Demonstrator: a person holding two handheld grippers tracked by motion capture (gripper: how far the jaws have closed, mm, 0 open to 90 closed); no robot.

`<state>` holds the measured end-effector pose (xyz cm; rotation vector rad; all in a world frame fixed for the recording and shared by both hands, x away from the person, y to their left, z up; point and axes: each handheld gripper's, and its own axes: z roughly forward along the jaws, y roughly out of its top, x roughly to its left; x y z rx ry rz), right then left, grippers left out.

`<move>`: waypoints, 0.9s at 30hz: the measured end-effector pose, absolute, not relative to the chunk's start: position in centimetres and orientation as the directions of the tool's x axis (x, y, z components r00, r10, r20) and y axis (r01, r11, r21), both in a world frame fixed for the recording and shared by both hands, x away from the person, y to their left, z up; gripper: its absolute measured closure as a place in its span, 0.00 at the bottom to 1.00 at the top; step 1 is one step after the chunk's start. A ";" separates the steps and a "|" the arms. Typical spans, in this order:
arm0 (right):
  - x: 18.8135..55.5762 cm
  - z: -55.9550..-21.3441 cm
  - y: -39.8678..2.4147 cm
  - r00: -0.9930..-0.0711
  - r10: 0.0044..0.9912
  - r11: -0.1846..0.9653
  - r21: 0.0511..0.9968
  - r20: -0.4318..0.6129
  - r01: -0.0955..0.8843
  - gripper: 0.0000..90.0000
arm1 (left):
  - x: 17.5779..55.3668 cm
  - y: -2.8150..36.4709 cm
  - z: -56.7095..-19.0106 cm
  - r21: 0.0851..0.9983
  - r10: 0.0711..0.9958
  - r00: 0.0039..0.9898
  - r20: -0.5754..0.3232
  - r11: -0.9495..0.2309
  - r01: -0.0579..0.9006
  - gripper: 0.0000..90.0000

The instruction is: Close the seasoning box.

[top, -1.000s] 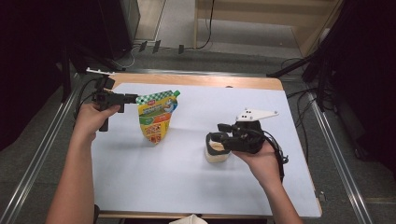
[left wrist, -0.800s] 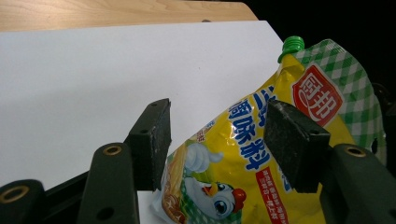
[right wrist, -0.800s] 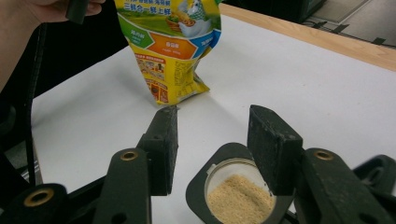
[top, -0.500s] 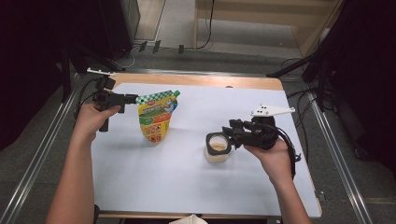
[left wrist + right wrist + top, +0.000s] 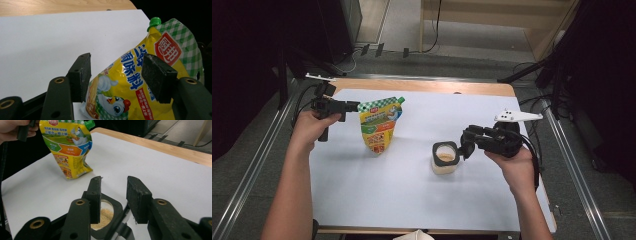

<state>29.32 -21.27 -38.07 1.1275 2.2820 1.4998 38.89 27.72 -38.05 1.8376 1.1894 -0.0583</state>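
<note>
The right claw (image 5: pixel 465 143) has just been closing its jaws, and they seem to straddle the black rim of the powder jar (image 5: pixel 445 158) without pressing it. The jar stands just left of that claw. Farther left of the jar, the left claw (image 5: pixel 353 106) clamps the upright seasoning pouch (image 5: pixel 379 125) by its top edge. The white surface (image 5: pixel 412 195) carries both; dark room beyond.

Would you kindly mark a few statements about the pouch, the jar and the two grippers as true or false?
1. The yellow pouch has a green cap. True.
2. The jar lies tipped on its side. False: it stands upright with its mouth open, powder inside.
3. The left gripper is at the pouch's top edge. True.
4. The right gripper lifts the jar off the white sheet. False: the jar rests on the sheet, the jaws beside its rim; they have just been closing.
</note>
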 end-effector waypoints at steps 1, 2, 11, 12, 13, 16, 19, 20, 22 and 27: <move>29.4 -38.1 -21.4 -0.691 0.680 0.197 0.848 0.243 0.492 0.76 | 38.9 27.7 -38.0 0.661 0.698 0.533 -0.479 -0.113 0.742 0.46; 29.4 -38.1 -21.6 -0.686 0.685 0.197 0.844 0.246 0.499 0.77 | 38.9 27.7 -38.0 0.661 0.698 0.533 -0.478 -0.114 0.742 0.46; 29.7 -38.6 -22.5 -0.665 0.708 0.194 0.839 0.239 0.509 0.94 | 38.9 27.8 -38.1 0.659 0.699 0.532 -0.479 -0.114 0.743 0.46; 29.7 -38.7 -22.6 -0.664 0.704 0.188 0.837 0.250 0.514 0.95 | 38.9 27.8 -38.1 0.660 0.698 0.532 -0.479 -0.113 0.743 0.46; 29.8 -38.7 -22.7 -0.664 0.701 0.181 0.835 0.260 0.519 0.96 | 38.9 27.8 -38.1 0.661 0.697 0.535 -0.477 -0.118 0.741 0.46; 29.8 -38.8 -23.1 -0.654 0.710 0.176 0.834 0.260 0.522 0.98 | 38.8 27.9 -38.0 0.661 0.699 0.531 -0.479 -0.111 0.742 0.46; 29.9 -38.8 -23.4 -0.646 0.716 0.170 0.831 0.265 0.529 1.00 | 38.8 28.0 -38.0 0.662 0.700 0.530 -0.479 -0.108 0.741 0.46; 29.9 -38.8 -23.4 -0.645 0.717 0.171 0.830 0.264 0.531 1.00 | 38.8 28.0 -38.0 0.662 0.701 0.528 -0.479 -0.107 0.742 0.46; 30.0 -39.1 -23.3 -0.647 0.713 0.176 0.824 0.270 0.538 1.00 | 38.8 28.0 -38.0 0.661 0.701 0.530 -0.477 -0.111 0.742 0.46; 30.4 -40.1 -23.0 -0.641 0.708 0.172 0.809 0.295 0.562 1.00 | 38.8 27.9 -38.0 0.663 0.699 0.534 -0.476 -0.114 0.740 0.46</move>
